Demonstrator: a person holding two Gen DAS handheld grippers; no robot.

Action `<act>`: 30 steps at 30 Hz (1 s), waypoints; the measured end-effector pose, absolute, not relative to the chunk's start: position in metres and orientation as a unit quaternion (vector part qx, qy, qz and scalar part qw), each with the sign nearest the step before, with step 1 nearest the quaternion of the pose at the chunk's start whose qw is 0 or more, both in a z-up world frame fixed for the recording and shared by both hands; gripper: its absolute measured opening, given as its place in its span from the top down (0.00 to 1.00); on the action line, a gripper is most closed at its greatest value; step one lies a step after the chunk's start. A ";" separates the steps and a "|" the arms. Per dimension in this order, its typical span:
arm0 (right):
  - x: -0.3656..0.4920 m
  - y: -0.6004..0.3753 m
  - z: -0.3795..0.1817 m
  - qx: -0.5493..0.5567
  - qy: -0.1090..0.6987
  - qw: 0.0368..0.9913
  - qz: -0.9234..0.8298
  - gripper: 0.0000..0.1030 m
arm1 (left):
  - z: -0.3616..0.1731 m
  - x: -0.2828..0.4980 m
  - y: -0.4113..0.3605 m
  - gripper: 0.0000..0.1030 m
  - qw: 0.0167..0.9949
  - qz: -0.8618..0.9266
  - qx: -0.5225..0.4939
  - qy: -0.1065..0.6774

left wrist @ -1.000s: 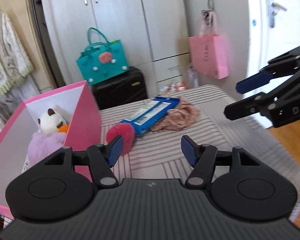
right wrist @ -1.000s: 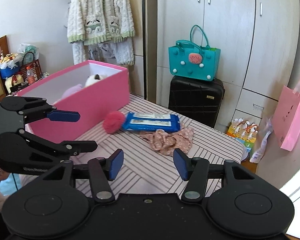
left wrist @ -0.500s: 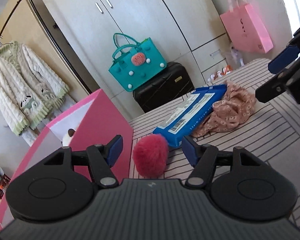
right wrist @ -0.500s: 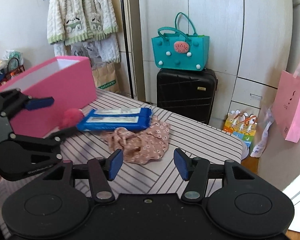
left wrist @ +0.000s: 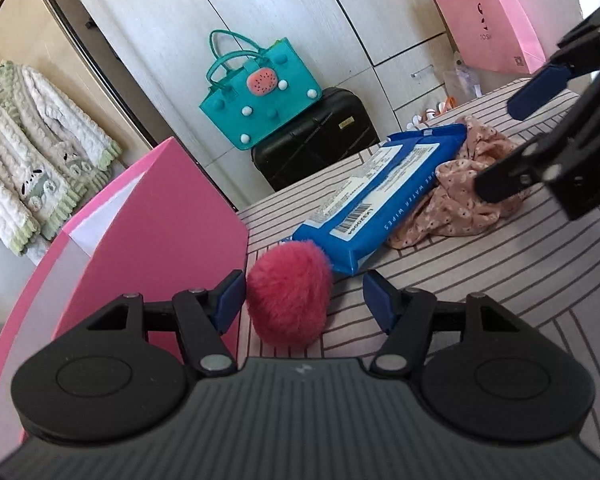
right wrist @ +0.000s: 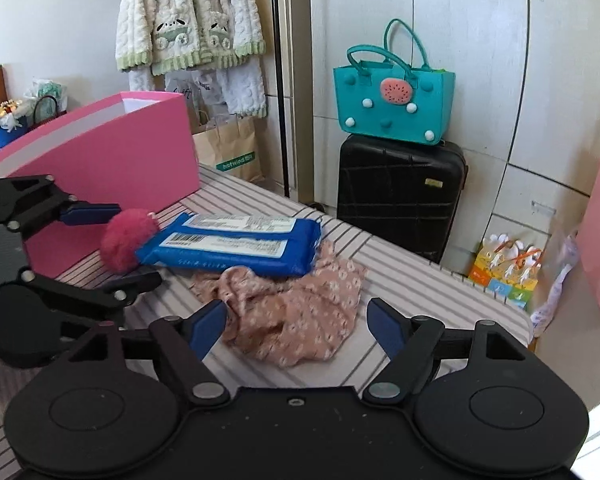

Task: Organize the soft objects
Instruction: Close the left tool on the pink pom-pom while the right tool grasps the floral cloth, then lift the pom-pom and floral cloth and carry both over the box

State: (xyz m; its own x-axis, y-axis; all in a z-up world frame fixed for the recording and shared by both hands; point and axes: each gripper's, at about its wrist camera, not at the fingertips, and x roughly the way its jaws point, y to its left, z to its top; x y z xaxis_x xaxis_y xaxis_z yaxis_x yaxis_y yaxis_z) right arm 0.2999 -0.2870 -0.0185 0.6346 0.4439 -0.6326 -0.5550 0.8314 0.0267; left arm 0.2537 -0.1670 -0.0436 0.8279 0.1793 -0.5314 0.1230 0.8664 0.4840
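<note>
The right gripper has just been opened wider over the floral cloth, beside the wipes pack; the left gripper is held open around the pink pompom, so pickups seem imminent.

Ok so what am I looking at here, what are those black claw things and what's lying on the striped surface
Each black claw is a hand-held two-finger tool with a camera looking along its fingers; there are two pictures, one from each. The left tool is open, straddling a fluffy red pompom beside a pink box. The right tool, whose jaws have just been opening, hovers over a crumpled floral cloth. Between those lies a blue pack of wipes, all on a striped surface. Nothing is gripped yet.
</note>
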 end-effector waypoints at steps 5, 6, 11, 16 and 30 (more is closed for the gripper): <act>0.315 -0.279 -0.030 -0.082 0.331 0.889 0.307 0.13 | -0.049 0.247 -0.169 0.58 0.920 0.011 0.277 0.279; 0.317 -0.276 -0.033 -0.084 0.333 0.887 0.309 0.13 | -0.050 0.247 -0.169 0.61 0.919 0.019 0.279 0.278; 0.314 -0.268 -0.043 -0.095 0.323 0.893 0.300 0.10 | -0.049 0.247 -0.158 0.68 0.924 0.024 0.256 0.284; 0.316 -0.267 -0.042 -0.089 0.326 0.898 0.280 0.11 | -0.055 0.247 -0.164 0.69 0.921 0.038 0.277 0.270; 0.273 -0.271 -0.033 -0.068 0.341 0.898 0.271 0.83 | -0.035 0.230 -0.141 0.72 0.942 -0.033 0.170 0.286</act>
State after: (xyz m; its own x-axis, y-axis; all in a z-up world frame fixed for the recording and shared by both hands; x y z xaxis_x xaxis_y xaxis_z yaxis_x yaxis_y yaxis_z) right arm 0.2730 -0.2714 -0.0327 0.6208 0.4402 -0.6487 -0.5329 0.8438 0.0627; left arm 0.2298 -0.1406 -0.0355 0.8341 0.0342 -0.5505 0.1601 0.9402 0.3008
